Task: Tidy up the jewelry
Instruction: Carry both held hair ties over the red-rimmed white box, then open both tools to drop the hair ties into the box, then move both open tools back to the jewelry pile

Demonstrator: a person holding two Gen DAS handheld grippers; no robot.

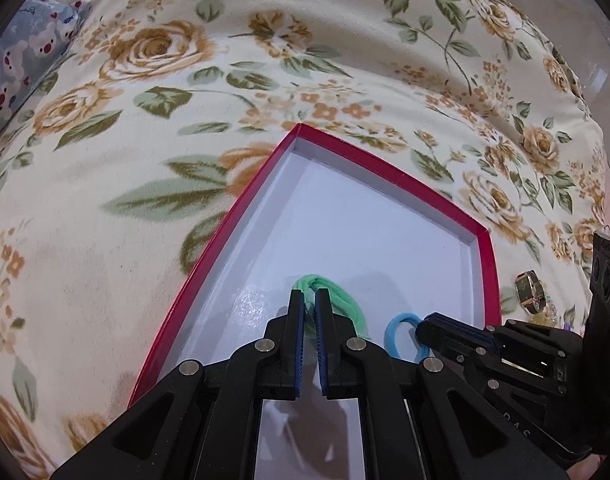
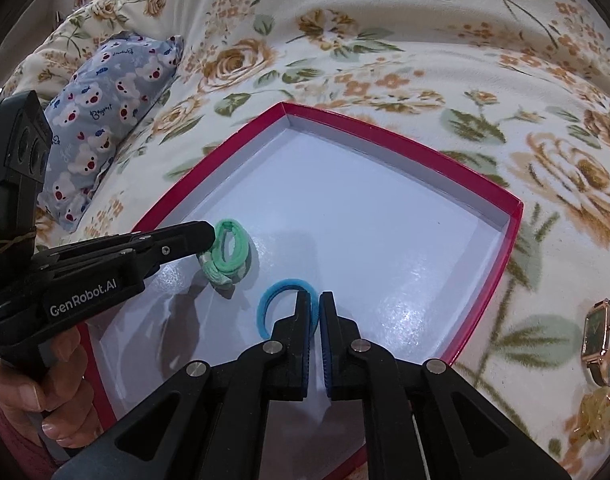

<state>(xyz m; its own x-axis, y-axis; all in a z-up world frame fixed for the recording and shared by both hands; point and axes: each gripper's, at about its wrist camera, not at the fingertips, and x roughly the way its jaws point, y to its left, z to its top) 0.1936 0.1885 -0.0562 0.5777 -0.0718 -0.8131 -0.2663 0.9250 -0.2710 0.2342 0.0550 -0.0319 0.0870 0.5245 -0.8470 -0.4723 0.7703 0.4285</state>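
A shallow red box [image 1: 490,272] [image 2: 514,220] with a white inside lies on a floral blanket. My left gripper [image 1: 309,293] [image 2: 212,236] is shut on a green hair tie [image 1: 343,300] [image 2: 235,252] inside the box, at its near left. My right gripper [image 2: 315,298] [image 1: 423,326] is shut on a blue hair tie [image 2: 271,300] [image 1: 395,334] just to the right of the green one. Both ties sit low over the box floor; whether they touch it is unclear.
A green-faced wristwatch [image 2: 599,332] [image 1: 529,292] and a yellow trinket [image 2: 597,416] lie on the blanket [image 1: 145,240] right of the box. A blue patterned pillow [image 2: 105,120] [image 1: 21,64] lies at the far left. A person's hand [image 2: 45,396] holds the left gripper's handle.
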